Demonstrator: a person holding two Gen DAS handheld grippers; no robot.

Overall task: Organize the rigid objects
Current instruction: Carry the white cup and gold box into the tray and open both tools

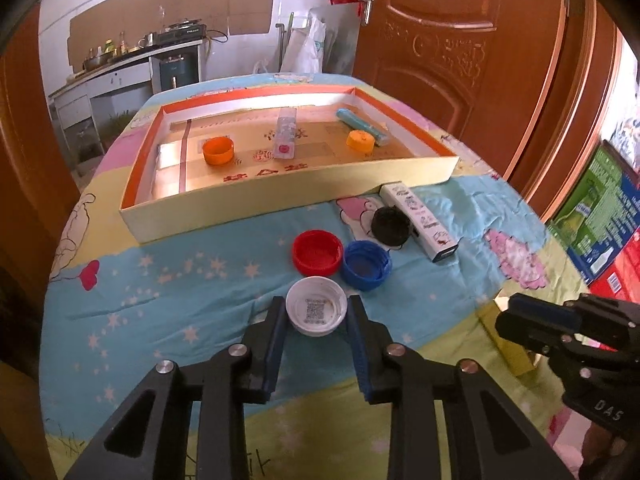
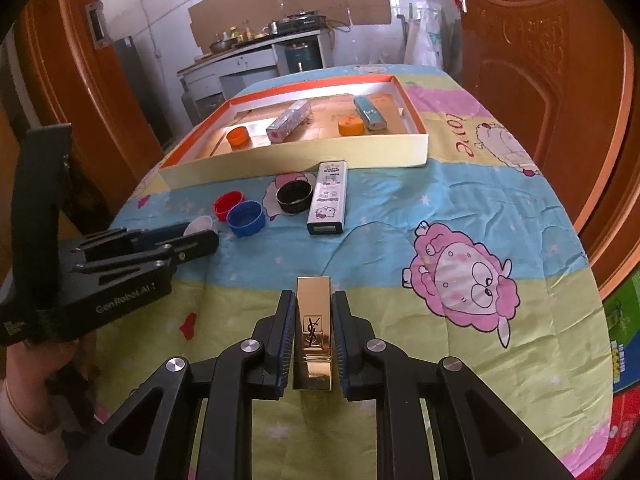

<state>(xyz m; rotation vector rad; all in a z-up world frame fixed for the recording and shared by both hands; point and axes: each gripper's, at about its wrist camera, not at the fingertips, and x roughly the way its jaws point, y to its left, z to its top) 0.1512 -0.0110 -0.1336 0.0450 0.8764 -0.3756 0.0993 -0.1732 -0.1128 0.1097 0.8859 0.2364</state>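
My left gripper (image 1: 317, 304) is closed around a white bottle cap (image 1: 317, 306) on the quilt; it also shows in the right wrist view (image 2: 200, 226). My right gripper (image 2: 313, 300) is shut on a gold lipstick case (image 2: 313, 332). Red (image 1: 317, 251), blue (image 1: 365, 264) and black (image 1: 390, 225) caps and a white patterned box (image 1: 420, 218) lie before the shallow cardboard tray (image 1: 280, 204). The tray holds two orange caps (image 1: 218, 150) (image 1: 360, 140), a clear patterned box (image 1: 286, 136) and a blue box (image 1: 360, 122).
The table is covered by a cartoon quilt (image 2: 460, 208). Brown doors (image 1: 460, 40) stand close behind and to the right. Coloured cartons (image 1: 600, 216) sit off the right edge. A kitchen counter (image 1: 120, 64) is far back.
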